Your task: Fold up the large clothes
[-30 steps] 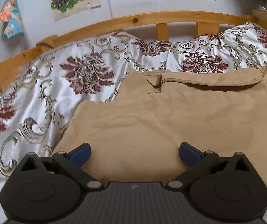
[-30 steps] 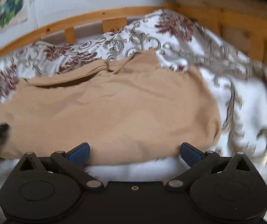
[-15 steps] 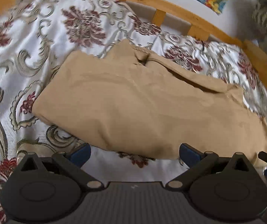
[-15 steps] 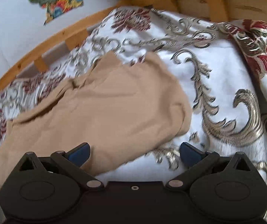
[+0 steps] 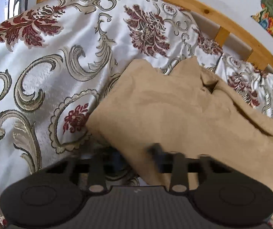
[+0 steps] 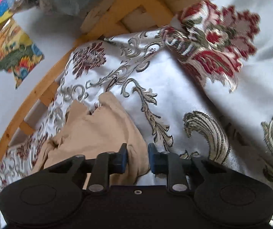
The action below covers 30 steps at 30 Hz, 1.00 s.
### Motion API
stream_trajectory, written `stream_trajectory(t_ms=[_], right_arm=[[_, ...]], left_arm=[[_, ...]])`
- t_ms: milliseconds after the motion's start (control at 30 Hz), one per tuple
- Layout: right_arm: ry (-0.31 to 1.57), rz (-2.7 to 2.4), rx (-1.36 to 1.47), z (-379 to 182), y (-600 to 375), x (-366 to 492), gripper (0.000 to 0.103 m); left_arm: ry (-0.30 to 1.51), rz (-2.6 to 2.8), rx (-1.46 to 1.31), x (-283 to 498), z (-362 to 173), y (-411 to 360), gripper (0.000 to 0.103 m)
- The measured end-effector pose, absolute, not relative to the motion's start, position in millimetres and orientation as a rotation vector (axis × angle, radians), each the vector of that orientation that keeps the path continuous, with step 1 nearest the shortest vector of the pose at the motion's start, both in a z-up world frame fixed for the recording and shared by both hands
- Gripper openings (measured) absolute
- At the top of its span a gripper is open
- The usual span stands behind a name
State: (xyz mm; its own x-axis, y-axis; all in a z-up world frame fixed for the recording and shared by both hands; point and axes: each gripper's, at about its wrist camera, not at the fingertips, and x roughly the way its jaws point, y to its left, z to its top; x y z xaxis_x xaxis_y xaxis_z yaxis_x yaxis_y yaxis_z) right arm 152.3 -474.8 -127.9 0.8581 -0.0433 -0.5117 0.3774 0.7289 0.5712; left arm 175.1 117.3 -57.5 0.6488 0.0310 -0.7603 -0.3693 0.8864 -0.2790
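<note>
1. The bed (image 5: 41,80) fills both views beyond each tool; its cover is white satin with dark red flowers and grey-gold scrolls, creased in places

2. A wooden bed rail (image 5: 222,22) curves past the far edge of the cover, ahead of the left tool and up to its right; in the right wrist view the same rail (image 6: 33,99) runs up the left side, ahead of the right tool, with short slats below it

3. The tan garment (image 5: 184,114) lies folded on the bed cover, spreading from the left tool forward and to its right; its near edge drapes over the tool's fingers and hides most of them. In the right wrist view the garment (image 6: 102,133) stretches ahead and to the left of the tool

4. A bright printed picture (image 6: 12,57) is on the pale wall, far ahead and left of the right tool

5. The left tool (image 5: 136,158) has its jaws closing with the garment's edge between them; the fingertips are blurred and covered, so I cannot tell whether they press the cloth

6. The right tool (image 6: 137,159) has its jaws closing on a fold at the garment's near corner; the blue pads (image 6: 124,159) touch the cloth on both sides
</note>
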Motion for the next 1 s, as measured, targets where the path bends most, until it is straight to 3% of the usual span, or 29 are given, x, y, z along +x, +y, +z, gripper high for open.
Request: stream_trajectory(t_ms=[33,67,433,500,600,633,667,700,733,867,1000], right_arm=[[0.492,-0.237,0.699,-122,-473,150,0.015],[0.488,-0.226,0.678,-117,-472,146,0.013],[0.490,-0.219,0.507,-68,-460,82,0.011],[0.518,-0.234,0.488,-74,-459,86,0.014],[0.539,-0.250,0.401,-78,-449,94,0.030],[0.526,-0.244,0.370,-79,-444,95,0.041],[0.509,-0.238,0.320,-79,-436,95,0.053],[0.493,-0.242,0.265,-78,-429,95,0.059],[0.470,-0.246,0.203,-77,-421,94,0.070],[0.353,-0.157,-0.020,-71,-381,96,0.083],[0.339,0.021,-0.116,-72,-335,125,0.085]], left_arm=[[0.832,0.235,-0.448,174,-54,118,0.008],[0.825,0.233,-0.457,173,-51,118,0.003],[0.821,0.170,-0.368,112,-29,116,0.003],[0.827,0.171,-0.338,113,-33,115,0.009],[0.832,0.180,-0.356,114,-39,117,0.035],[0.835,0.166,-0.368,114,-41,118,0.054],[0.839,0.157,-0.380,114,-43,119,0.061],[0.840,0.150,-0.394,114,-45,120,0.068],[0.832,0.141,-0.409,113,-46,120,0.069],[0.830,0.132,-0.463,116,-55,124,0.078],[0.822,0.140,-0.498,119,-59,127,0.081]])
